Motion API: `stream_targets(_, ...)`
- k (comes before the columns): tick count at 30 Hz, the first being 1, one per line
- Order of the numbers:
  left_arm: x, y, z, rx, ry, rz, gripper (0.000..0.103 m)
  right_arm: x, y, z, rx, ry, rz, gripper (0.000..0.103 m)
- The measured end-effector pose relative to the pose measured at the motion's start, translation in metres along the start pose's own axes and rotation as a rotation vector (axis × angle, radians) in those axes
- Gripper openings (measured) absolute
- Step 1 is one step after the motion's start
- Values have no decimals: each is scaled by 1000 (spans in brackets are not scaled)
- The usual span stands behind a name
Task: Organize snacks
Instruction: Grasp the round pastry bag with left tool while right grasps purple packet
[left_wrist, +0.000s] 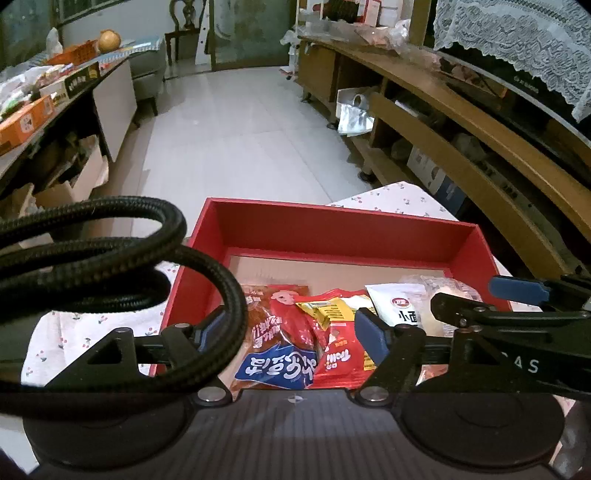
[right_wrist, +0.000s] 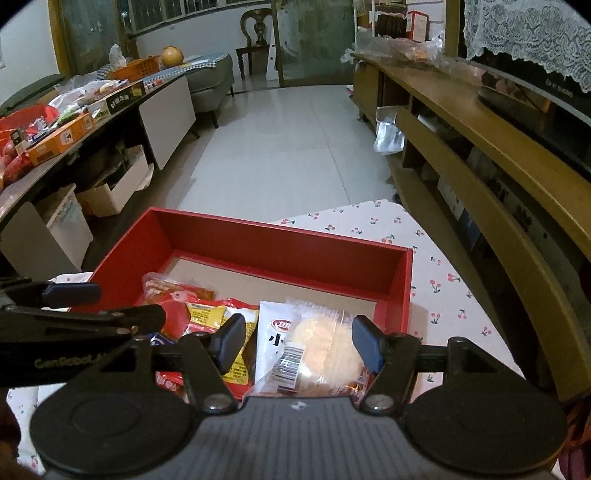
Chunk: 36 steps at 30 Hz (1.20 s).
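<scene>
A red box (left_wrist: 332, 225) (right_wrist: 280, 240) sits on a cherry-print cloth (right_wrist: 436, 266). Its near end holds several snack packets: a red-and-blue packet (left_wrist: 280, 343), a red-and-yellow packet (left_wrist: 341, 343) (right_wrist: 210, 314), a white packet (left_wrist: 400, 301) (right_wrist: 273, 332) and a clear-wrapped round bun (right_wrist: 325, 350). My left gripper (left_wrist: 291, 328) is open and empty above the red packets. My right gripper (right_wrist: 301, 343) is open and empty above the bun and white packet. The right gripper also shows at the right of the left wrist view (left_wrist: 517, 299).
A black braided cable (left_wrist: 147, 266) loops across the left of the left wrist view. A cluttered table (right_wrist: 74, 122) stands at the left, a wooden cabinet (right_wrist: 480, 147) at the right. White tiled floor (right_wrist: 288, 147) lies beyond the box.
</scene>
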<state>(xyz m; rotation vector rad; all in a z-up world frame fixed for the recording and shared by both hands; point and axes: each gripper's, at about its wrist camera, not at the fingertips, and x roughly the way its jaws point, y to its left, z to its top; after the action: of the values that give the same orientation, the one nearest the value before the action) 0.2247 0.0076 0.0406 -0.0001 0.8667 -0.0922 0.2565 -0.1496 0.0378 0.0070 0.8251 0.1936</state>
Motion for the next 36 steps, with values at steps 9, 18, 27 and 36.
stream_targets(9, -23, 2, -8, 10, -26, -26, 82, -31, 0, -8, 3, -25, -5, 70)
stream_targets(18, -52, 1, -45, 22, 6, -73, 85, -78, -11, -43, 67, 2, 0, 70)
stream_targets(27, -35, -3, -64, 28, 107, -114, 85, -86, -13, -83, 81, 101, -7, 70)
stream_targets(36, 15, -4, -69, -5, 198, -53, 85, -75, -21, -88, 95, 152, -7, 70)
